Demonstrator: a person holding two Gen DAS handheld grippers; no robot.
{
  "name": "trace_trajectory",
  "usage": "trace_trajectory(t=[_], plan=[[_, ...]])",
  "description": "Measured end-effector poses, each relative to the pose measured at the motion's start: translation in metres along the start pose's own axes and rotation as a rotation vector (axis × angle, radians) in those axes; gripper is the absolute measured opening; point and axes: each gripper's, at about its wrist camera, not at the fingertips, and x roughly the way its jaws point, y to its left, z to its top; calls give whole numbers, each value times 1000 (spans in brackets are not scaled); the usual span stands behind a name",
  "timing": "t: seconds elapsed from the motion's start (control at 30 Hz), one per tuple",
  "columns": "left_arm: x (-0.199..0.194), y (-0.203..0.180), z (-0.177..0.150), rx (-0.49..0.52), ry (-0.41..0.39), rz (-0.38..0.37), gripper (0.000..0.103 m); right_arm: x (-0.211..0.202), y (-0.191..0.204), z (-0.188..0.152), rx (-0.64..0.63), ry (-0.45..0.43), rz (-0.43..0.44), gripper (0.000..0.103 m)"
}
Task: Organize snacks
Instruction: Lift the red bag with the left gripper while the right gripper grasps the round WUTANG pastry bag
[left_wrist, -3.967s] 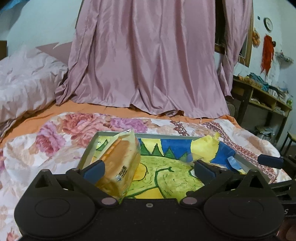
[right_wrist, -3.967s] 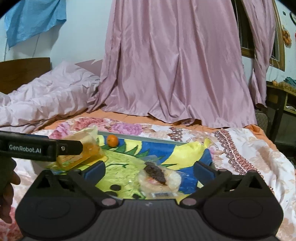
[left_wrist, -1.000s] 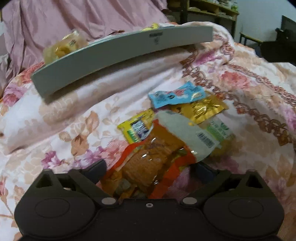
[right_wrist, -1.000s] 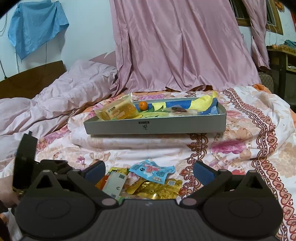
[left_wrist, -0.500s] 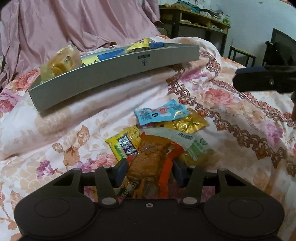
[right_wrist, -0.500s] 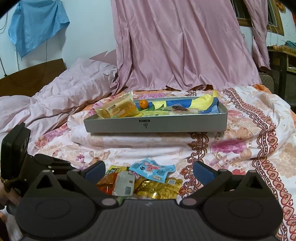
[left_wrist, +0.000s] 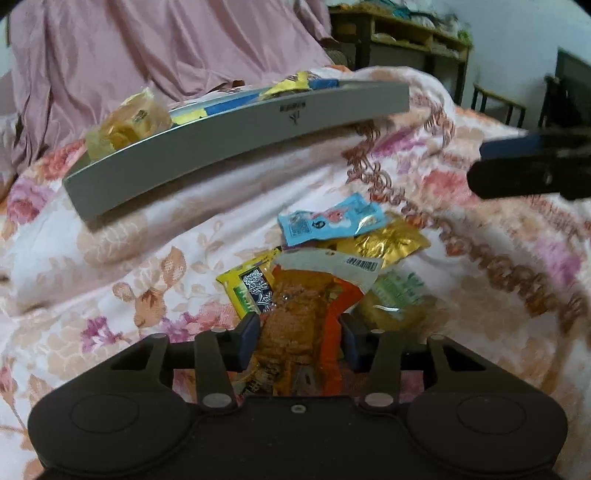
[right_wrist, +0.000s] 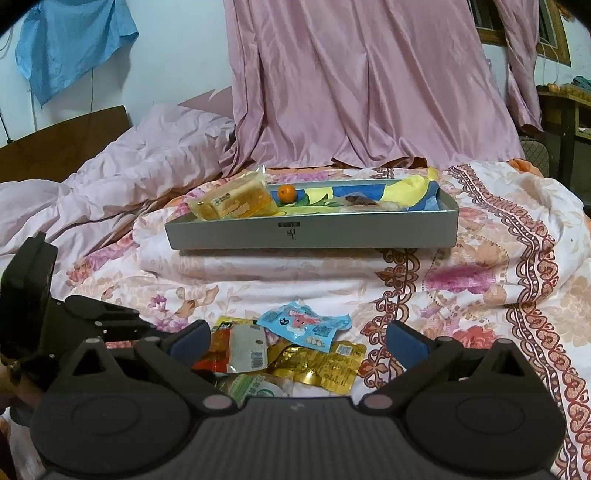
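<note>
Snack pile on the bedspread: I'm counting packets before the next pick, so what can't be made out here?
- Orange packet: in the left wrist view its lower end is hidden behind the left claw shut on it.
- Green packet: in the right wrist view, cut off by the right claw's body.
- Gold packet: partly covered by the blue packet.
- Packet print: too blurred to read.
- Tray: its wall hides the floor.

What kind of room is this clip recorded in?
Most likely a bedroom at home. The snack packets and grey tray lie on a bed with a floral bedspread; a rumpled pink duvet lies by a wooden headboard, and pink curtains hang behind.
</note>
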Motion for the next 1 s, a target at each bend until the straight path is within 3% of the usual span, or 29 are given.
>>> trace_trajectory(t=[0.13,0.17,0.23,0.27,0.43,0.57,0.67,0.83,1.0], plan=[[14,15,-1,-103,31,20,66,0,2,-1,-7,0,4,103],[16,18,-2,-125,32,11,65,0,2,-1,-9,2,4,103],[11,18,0,-120,18,-8,52,0,2,-1,-8,3,2,103],[6,15,1,-100,0,-13,50,-1,1,0,-5,1,3,103],[-15,3,5,-78,-47,-62,47,-1,2,1,-9,-1,6,103],[-24,9,5,-142,-61,-103,47,1,1,1,-8,5,0,103],[-14,10,3,-145,-24,-67,47,2,2,0,-12,11,3,103],[-17,11,6,-149,-76,-72,45,1,4,0,-14,13,4,103],[-22,7,8,-112,-117,-27,45,2,5,-1,-18,12,7,103]])
